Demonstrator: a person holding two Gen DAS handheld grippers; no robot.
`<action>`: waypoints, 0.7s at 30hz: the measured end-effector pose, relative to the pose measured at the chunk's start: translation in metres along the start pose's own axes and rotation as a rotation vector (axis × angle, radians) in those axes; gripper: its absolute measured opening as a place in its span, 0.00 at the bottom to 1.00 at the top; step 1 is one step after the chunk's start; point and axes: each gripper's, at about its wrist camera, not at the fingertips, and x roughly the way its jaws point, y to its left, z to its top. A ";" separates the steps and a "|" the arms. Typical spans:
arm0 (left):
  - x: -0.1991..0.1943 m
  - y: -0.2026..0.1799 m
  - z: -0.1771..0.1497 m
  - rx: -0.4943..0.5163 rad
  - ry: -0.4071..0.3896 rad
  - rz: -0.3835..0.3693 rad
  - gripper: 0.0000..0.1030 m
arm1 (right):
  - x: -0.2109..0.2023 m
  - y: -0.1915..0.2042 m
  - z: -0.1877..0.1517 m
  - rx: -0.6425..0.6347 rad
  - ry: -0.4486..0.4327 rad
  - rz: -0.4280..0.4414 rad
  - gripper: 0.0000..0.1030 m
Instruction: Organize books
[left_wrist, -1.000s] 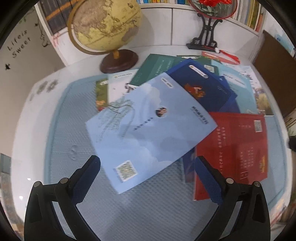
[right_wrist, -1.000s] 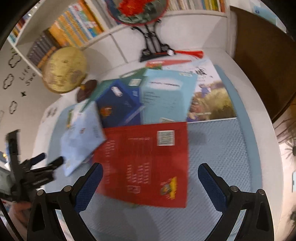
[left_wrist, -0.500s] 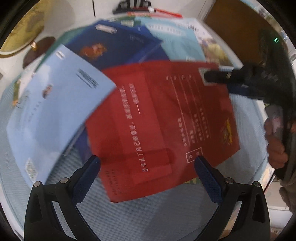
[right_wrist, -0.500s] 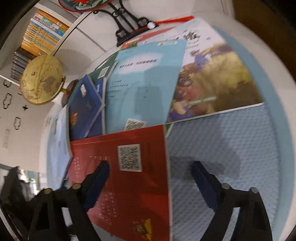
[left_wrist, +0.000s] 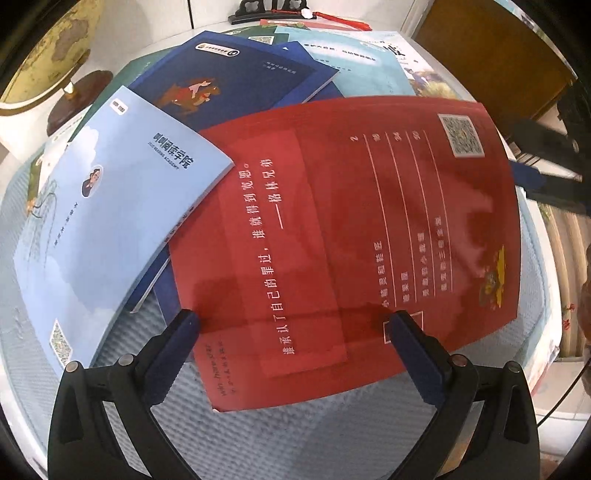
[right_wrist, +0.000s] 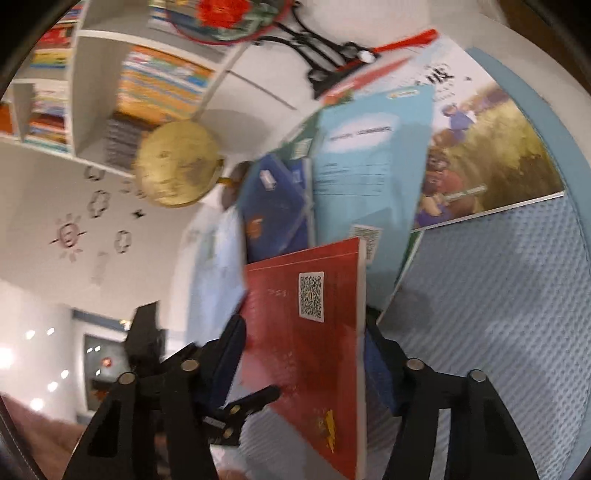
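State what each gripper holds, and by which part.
Nothing is gripped yet. The right gripper is closing around the red book at its QR-code edge; the left gripper is open.

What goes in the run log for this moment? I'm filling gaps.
stage: picking red book | right gripper: closing, book edge between jaws | left gripper: open over book | pile unsorted

Left wrist looks steeply down, right wrist obliquely; both closely share the red book.
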 end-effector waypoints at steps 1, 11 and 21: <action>0.000 0.002 0.001 -0.003 -0.001 -0.002 0.99 | 0.000 -0.003 -0.001 0.011 0.004 0.008 0.50; -0.004 0.022 0.005 -0.025 -0.016 0.023 0.99 | 0.018 -0.023 -0.002 0.084 0.041 0.037 0.28; -0.011 0.041 0.007 -0.029 -0.047 0.018 0.99 | 0.029 -0.009 0.003 0.068 0.101 0.095 0.28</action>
